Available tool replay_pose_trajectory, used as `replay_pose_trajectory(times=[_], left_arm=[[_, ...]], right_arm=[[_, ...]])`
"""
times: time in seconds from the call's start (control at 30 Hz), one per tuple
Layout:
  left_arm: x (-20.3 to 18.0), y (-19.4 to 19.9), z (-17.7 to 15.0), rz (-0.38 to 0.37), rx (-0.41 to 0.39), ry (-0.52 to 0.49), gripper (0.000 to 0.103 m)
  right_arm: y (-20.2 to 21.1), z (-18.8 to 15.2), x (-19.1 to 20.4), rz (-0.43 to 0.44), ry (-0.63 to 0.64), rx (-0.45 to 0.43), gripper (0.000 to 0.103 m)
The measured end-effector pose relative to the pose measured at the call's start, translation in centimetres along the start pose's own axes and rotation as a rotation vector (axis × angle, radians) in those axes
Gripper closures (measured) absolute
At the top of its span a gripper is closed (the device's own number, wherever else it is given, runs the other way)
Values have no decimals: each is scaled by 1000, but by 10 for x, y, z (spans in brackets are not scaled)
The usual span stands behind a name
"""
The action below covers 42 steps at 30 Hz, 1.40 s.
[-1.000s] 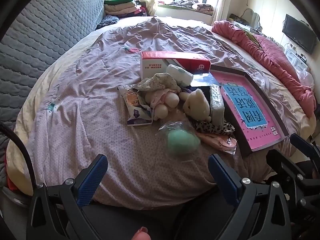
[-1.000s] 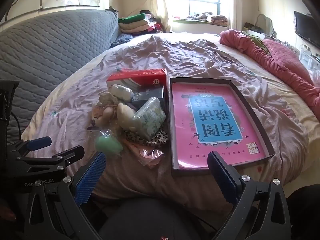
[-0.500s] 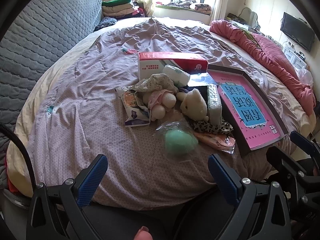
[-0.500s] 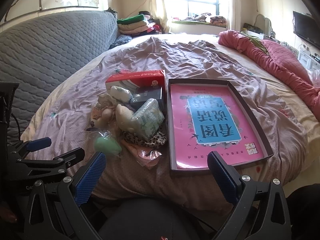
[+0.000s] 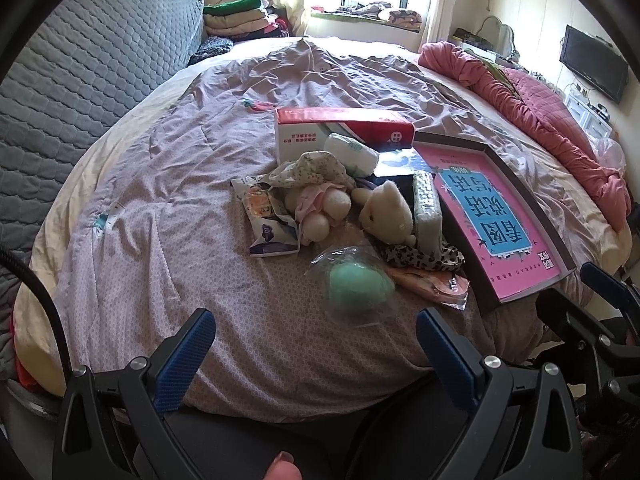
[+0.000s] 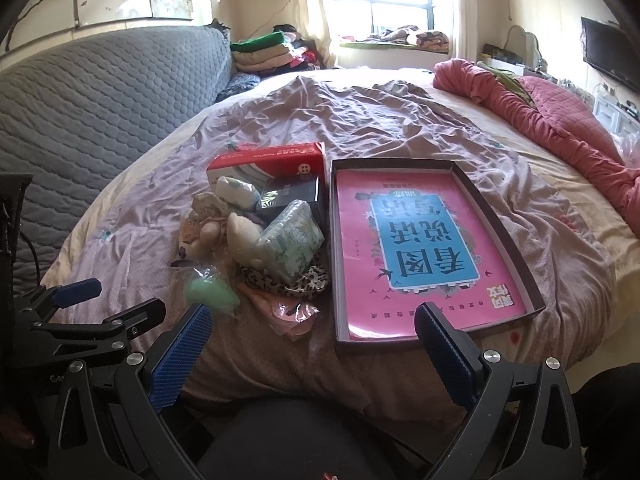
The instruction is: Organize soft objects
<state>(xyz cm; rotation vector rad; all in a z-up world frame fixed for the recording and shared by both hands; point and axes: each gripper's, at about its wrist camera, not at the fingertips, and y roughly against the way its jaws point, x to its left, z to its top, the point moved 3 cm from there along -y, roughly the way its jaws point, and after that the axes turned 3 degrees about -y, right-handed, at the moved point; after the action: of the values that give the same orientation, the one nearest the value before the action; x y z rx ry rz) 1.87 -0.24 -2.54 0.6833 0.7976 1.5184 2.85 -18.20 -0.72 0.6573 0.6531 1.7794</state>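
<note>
Over the last second both cameras have eased a little closer to the bed, so the heap of soft things sits slightly lower and larger in each view; nothing in the heap has shifted and nothing has been picked up, so the sorting looks not yet begun.

The left gripper (image 5: 316, 344) hangs over the near edge of the bed with its blue-padded jaws spread wide and empty. The right gripper (image 6: 314, 342) is the same, jaws wide apart, holding nothing.

The soft things lie bunched on the wrinkled mauve bedspread (image 5: 168, 208). Nearest the left gripper is a mint-green round sponge in a clear plastic wrapper (image 5: 360, 286), apart from the jaws. Behind it are a cream plush teddy bear (image 5: 386, 210), a pink-and-cream doll with a floral cloth hat (image 5: 316, 200), a leopard-print fabric band (image 5: 420, 256) and a peach item in clear film (image 5: 432, 286). A green-patterned soft pack (image 6: 292, 240) leans on the bear, touching it.

Just to the right of the heap lies a shallow dark-rimmed cardboard box lid with a pink and blue printed bottom (image 6: 536, 300), empty and likely the place for sorted things. A red and white carton (image 5: 340, 128) stands behind the heap.

The lid's near corner reaches close to the bed's edge, so a push there could tip it off. Open bedspread lies left of the heap and beyond the carton, giving free room to approach.
</note>
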Motion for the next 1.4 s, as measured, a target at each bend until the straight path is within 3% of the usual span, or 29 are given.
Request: replay_pose_trajectory(times=[0.73, 1.4], left_arm=[[-6, -8, 0, -7, 10, -16, 2], [-8, -50, 6, -72, 83, 33, 2]], right_arm=[[-9, -1, -6, 7, -4, 6, 2], [-48, 39, -21, 16, -93, 20, 2]])
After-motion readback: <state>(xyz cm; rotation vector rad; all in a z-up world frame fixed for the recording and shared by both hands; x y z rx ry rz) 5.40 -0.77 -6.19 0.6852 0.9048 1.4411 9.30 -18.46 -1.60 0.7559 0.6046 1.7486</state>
